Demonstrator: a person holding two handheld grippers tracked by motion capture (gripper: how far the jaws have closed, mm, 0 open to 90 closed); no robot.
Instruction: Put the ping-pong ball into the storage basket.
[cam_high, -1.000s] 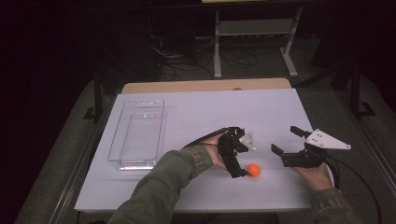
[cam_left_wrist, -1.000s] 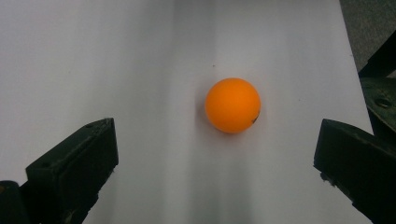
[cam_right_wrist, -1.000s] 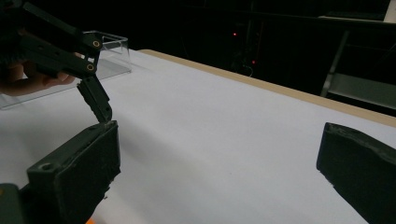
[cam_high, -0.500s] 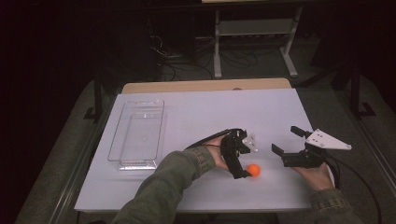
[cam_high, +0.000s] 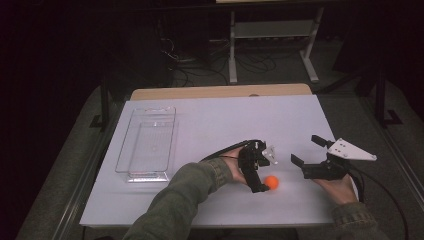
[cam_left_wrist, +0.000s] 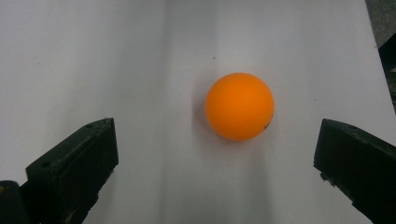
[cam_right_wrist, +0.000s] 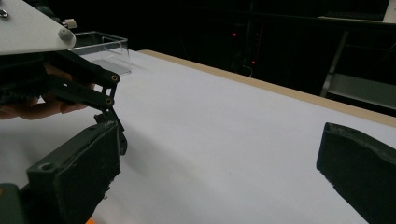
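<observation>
An orange ball (cam_high: 271, 182) lies on the white table top (cam_high: 210, 125), near the front and right of the middle. My left gripper (cam_high: 264, 172) hovers right over it, pointing down. In the left gripper view the ball (cam_left_wrist: 239, 106) sits just ahead of the open gripper (cam_left_wrist: 212, 135), with one black jaw on each side and neither touching it. My right gripper (cam_high: 306, 150) stands open a little to the right of the ball, holding nothing. The right gripper view looks across the table between its wide jaws (cam_right_wrist: 219, 140) and shows the left gripper (cam_right_wrist: 70, 79) at the upper left.
A clear plastic tray (cam_high: 145, 176) with nothing in it stands on the left side of the table, and it appears far off as the clear tray (cam_right_wrist: 100, 49) in the right gripper view. A wooden edge (cam_high: 220, 91) runs along the table's back. Beyond it are dark floor, cables and a metal stand (cam_high: 270, 30).
</observation>
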